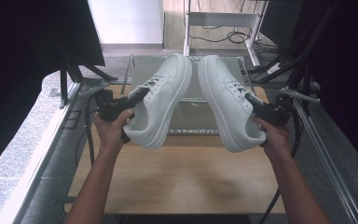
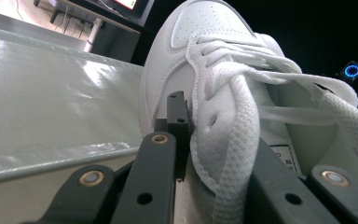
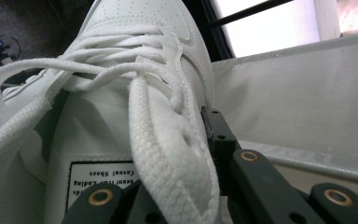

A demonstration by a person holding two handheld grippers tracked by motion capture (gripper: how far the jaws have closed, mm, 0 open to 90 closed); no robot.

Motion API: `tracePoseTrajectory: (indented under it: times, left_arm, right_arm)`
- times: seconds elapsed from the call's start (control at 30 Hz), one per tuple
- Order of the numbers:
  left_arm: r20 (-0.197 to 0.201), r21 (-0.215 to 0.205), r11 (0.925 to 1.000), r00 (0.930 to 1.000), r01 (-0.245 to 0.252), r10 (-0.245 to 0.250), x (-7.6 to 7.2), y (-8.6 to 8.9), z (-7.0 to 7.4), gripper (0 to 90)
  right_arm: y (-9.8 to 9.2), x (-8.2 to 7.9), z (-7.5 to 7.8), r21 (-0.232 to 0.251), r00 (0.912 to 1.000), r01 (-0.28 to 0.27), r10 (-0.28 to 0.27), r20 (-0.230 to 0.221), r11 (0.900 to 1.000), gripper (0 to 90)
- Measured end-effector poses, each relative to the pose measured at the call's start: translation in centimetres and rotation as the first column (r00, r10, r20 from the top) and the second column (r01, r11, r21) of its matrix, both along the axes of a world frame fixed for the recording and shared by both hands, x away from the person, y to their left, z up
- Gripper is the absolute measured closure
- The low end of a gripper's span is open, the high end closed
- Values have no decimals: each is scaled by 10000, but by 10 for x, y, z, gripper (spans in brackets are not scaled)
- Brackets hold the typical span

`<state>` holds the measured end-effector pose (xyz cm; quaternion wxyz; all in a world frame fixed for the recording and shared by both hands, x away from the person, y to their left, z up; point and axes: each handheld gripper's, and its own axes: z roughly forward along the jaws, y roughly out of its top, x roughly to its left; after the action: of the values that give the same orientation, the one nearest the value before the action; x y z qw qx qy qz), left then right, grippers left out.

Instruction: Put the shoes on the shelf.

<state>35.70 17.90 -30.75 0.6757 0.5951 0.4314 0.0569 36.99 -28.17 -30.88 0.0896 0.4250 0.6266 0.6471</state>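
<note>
Woven laces (image 2: 233, 154); smooth white sneakers (image 1: 165, 100)

Wooden table (image 1: 186, 177) with glossy mat (image 1: 193, 119); grey speckled floor (image 1: 18, 140); white frame (image 1: 221, 21), cables behind.

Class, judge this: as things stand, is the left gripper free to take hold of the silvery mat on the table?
Probably not: the left gripper is shut on the left sneaker, held above the silvery mat. It would have to release the shoe first.
</note>
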Motion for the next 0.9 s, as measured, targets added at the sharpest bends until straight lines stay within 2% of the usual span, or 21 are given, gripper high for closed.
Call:
tracePoseTrajectory:
  times: [0.27, 0.47, 0.63, 0.83, 0.9]
  left_arm:
    - [105, 30, 10000, 9999, -18, 17, 4, -3, 9, 839]
    - [124, 1, 9998, 9997, -209, 209, 12, -3, 14, 837]
    - [136, -37, 9996, 9995, -276, 277, 15, -2, 16, 837]
    - [96, 151, 9988, 9989, -460, 458, 23, -1, 20, 836]
    - [110, 76, 9989, 9989, -458, 458, 27, -1, 23, 836]
  right_arm:
    - [3, 10, 14, 185, 9997, 237, -237, 9, 9995, 863]
    - [5, 17, 22, 108, 9991, 426, -425, -42, 9990, 863]
    - [7, 24, 26, 182, 9985, 542, -540, -96, 9984, 863]
    - [8, 31, 28, 184, 9973, 702, -698, -230, 9974, 863]
    - [9, 35, 30, 136, 9949, 979, -975, -277, 9951, 862]
